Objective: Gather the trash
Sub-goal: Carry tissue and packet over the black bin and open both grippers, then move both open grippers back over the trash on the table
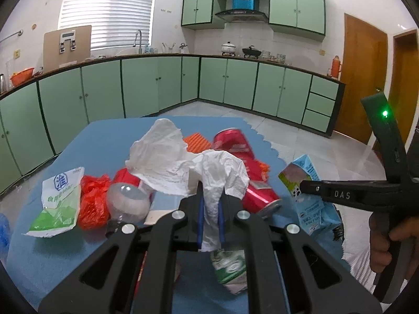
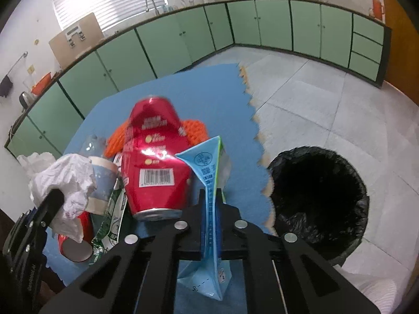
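Your right gripper (image 2: 210, 225) pinches the blue milk carton (image 2: 209, 183) above the blue mat (image 2: 217, 91) — beside the black-lined bin (image 2: 318, 209). Your left gripper (image 1: 209, 214) clamps white crumpled paper (image 1: 183, 162) over the red can (image 1: 246, 172), salt bag (image 1: 61, 201) and red plastic (image 1: 93, 201).

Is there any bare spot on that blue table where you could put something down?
Yes: the blue table is bare beyond the red can, up to its far edge. A narrower bare strip runs between the milk carton and the scalloped edge by the trash bin. Around the crumpled tissue it is crowded.
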### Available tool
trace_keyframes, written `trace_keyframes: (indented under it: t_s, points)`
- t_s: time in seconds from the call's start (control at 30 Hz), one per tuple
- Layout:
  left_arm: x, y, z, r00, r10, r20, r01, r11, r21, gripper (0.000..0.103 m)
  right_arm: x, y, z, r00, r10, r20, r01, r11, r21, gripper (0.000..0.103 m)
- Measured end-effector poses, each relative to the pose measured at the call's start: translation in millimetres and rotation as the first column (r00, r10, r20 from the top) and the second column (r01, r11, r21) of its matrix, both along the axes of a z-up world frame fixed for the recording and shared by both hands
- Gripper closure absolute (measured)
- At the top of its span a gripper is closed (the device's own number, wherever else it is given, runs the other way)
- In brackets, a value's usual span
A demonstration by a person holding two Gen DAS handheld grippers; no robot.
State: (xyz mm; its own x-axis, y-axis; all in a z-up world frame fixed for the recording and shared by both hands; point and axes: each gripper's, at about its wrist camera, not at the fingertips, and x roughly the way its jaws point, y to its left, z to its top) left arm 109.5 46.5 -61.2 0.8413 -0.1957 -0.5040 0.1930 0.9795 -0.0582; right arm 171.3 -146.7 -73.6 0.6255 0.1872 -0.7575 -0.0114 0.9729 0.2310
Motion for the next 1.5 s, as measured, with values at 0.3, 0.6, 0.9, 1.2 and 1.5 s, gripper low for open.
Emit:
trace_keyframes:
  t_s: [0.3,0.6,0.9,1.2,1.5]
  points:
    - [0.9,-39.0,15.0,0.995,-0.095,0.030,0.096,0.995,-0.015,0.096,-15.4,-40.1,35.2,0.992,-0.088,0.087,0.091,0.995,-0.037,0.097]
    - [26.0,-109.2,18.9,0.973,-0.223,0.060,0.225,0.974,-0.037,0.096,-20.2,-111.2,34.5,0.971,-0.212,0.111,0.219,0.974,-0.058,0.097]
    - [76.1,-190.9,-36.5,0.948,-0.311,-0.065,0.309,0.950,-0.036,0.095,-4.6,-182.6,-13.6,0.951,-0.308,0.034,0.310,0.948,-0.068,0.096]
    - [100.3,-225.6,-47.2,0.938,-0.336,-0.089,0.330,0.941,-0.069,0.056,-2.8,-215.4,-21.8,0.929,-0.362,0.070,0.367,0.926,-0.084,0.060]
    - [90.7,-199.4,-23.8,0.956,-0.291,-0.027,0.288,0.955,-0.073,0.048,-18.2,-214.9,-1.3,0.906,-0.398,0.145,0.414,0.906,-0.094,0.040]
